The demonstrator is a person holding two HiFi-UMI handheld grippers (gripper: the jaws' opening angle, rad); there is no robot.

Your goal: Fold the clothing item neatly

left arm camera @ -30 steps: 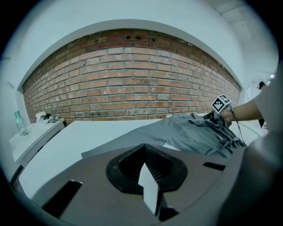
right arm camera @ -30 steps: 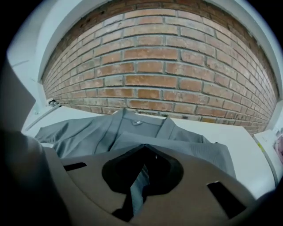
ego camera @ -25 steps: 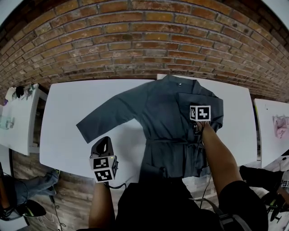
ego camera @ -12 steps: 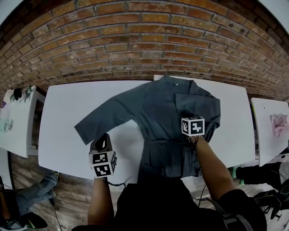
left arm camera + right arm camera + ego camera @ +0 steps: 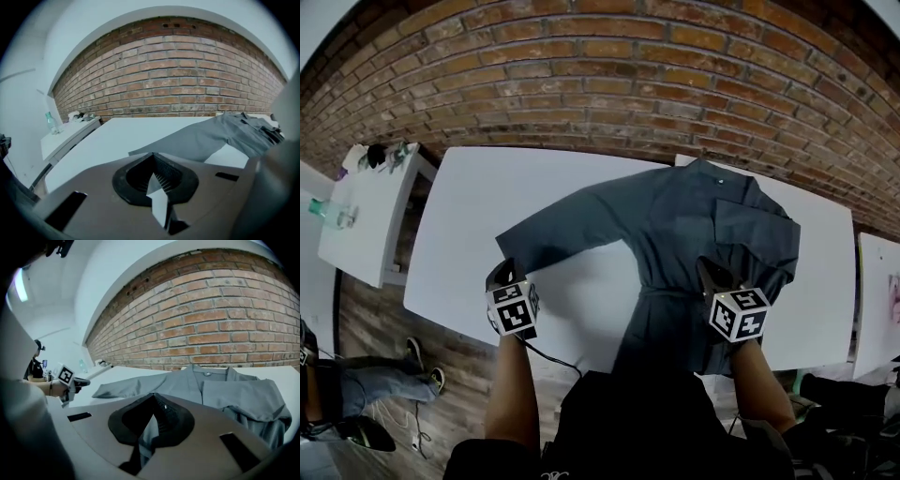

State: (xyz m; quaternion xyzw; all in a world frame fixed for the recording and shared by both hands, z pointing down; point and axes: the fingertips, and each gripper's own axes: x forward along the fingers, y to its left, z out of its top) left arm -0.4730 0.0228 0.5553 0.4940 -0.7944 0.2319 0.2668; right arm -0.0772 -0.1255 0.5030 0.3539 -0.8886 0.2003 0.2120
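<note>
Jacket lies on table before brick wall.

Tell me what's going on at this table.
A person with a gripper in each hand is folding a dark grey long-sleeved garment on a white table. One sleeve is already folded across the body; the other sleeve lies stretched out. Both grippers are shut and empty: the left gripper by the outstretched cuff, the right gripper over the garment's lower half.
</note>
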